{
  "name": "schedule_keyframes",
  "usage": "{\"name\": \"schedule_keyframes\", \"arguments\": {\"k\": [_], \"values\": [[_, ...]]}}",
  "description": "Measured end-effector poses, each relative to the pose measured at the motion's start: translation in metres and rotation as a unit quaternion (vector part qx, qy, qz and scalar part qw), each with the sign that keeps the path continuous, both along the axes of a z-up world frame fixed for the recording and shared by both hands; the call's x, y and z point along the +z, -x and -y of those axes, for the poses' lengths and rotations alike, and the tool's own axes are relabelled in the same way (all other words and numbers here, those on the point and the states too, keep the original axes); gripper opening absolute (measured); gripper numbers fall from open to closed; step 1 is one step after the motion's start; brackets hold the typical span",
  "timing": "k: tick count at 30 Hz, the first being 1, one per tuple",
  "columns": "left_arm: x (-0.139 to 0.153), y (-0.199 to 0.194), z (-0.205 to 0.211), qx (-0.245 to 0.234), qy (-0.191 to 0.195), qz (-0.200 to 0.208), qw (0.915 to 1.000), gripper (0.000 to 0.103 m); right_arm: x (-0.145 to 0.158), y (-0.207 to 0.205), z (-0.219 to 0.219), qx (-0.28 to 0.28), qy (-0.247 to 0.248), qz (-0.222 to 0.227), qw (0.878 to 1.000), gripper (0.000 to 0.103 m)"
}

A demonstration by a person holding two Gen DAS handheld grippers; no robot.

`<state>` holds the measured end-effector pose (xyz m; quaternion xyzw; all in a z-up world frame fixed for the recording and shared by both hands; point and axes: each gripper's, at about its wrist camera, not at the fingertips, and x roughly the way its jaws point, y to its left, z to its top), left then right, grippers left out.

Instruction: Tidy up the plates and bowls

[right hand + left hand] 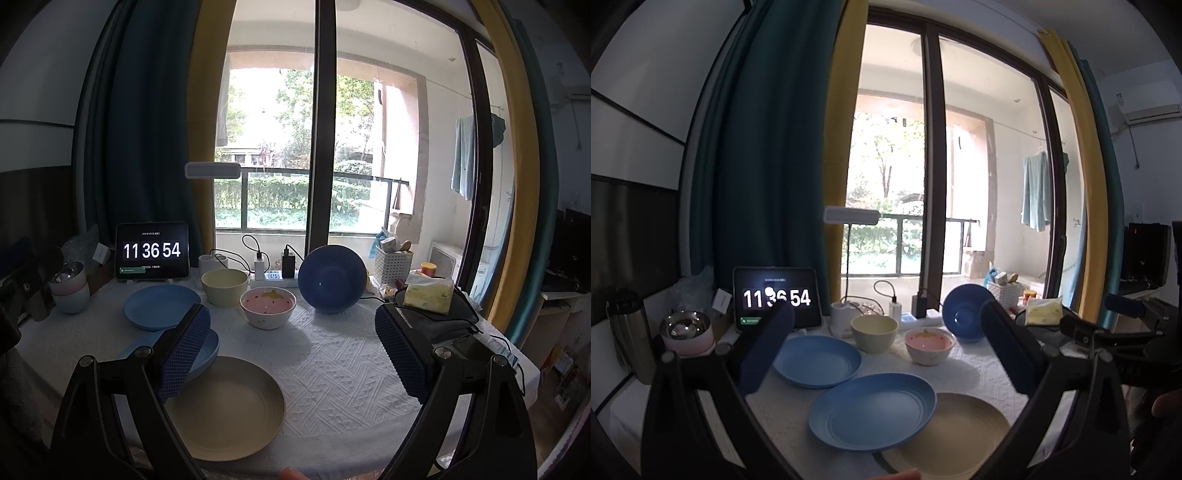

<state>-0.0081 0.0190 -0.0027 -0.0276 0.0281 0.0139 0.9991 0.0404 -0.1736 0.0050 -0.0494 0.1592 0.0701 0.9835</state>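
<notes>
Grippers, left (pixel 886 347) and right (pixel 291 350), gape empty; blue plate (pixel 872 410) overlapping beige plate (pixel 955 432) may slide if nudged.

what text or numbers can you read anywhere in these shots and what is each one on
"11 36 54": large white digits on the tablet screen, clear in the right wrist view; a blob hides part of "36" in the left wrist view.
Small line above the digits: too small to read.
Green button and line below the digits: too blurred to read.
White box beside the tablet: label unreadable.
Tissue pack: print unreadable.
</notes>
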Motion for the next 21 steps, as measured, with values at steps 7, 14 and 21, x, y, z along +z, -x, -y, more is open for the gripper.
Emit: {"name": "schedule_keyframes", "arguments": {"k": [7, 14, 21], "values": [[-0.0020, 0.0015, -0.0021, 0.002, 0.004, 0.000, 1.0000, 0.102, -0.0006, 0.0001, -0.0005, 0.001, 0.000, -0.001, 1.000, 0.093], [-0.0017, 0.0013, -0.0029, 0.002, 0.004, 0.000, 1.0000, 0.102, -0.0010, -0.0010, -0.0024, 0.001, 0.000, -0.002, 1.000, 0.093], [-0.0019, 0.0012, -0.0031, 0.002, 0.005, -0.001, 1.0000, 0.102, -0.0011, -0.0010, -0.0024, 0.002, 0.000, -0.003, 1.000, 0.093]]}}
